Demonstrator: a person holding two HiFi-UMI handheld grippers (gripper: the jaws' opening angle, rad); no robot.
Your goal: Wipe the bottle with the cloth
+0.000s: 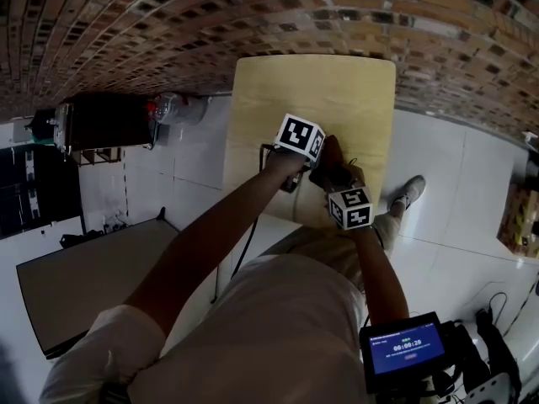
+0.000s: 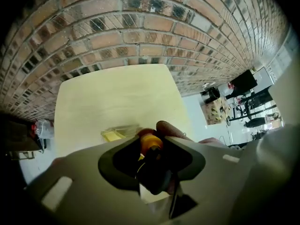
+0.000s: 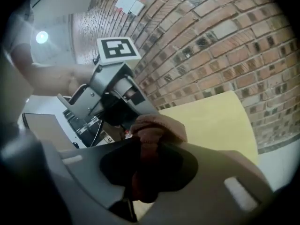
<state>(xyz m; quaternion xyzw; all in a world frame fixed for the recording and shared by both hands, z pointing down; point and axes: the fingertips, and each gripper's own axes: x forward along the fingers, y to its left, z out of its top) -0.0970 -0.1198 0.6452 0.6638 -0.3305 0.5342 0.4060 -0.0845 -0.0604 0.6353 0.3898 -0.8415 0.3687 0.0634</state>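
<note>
In the left gripper view a small dark bottle [image 2: 151, 161] with an orange cap sits between the jaws of my left gripper [image 2: 152, 146], and the jaws look closed on it. My right gripper [image 3: 152, 144] is shut on a bunched reddish-brown cloth [image 3: 157, 128]. That cloth [image 2: 169, 128] pokes up right beside the bottle's cap. In the head view both grippers meet over the near edge of the pale yellow table [image 1: 337, 91]: the left gripper [image 1: 292, 178] under its marker cube, the right gripper [image 1: 327, 175] beside it, with the cloth [image 1: 331, 154] between them. The bottle is hidden there.
A yellow item in clear wrapping [image 2: 114, 134] lies on the table just past the bottle. A brick wall [image 1: 253, 15] runs behind the table. A dark stand [image 1: 101, 124] and a grey board [image 1: 84, 284] sit to the left, and a small screen [image 1: 406, 350] is at the lower right.
</note>
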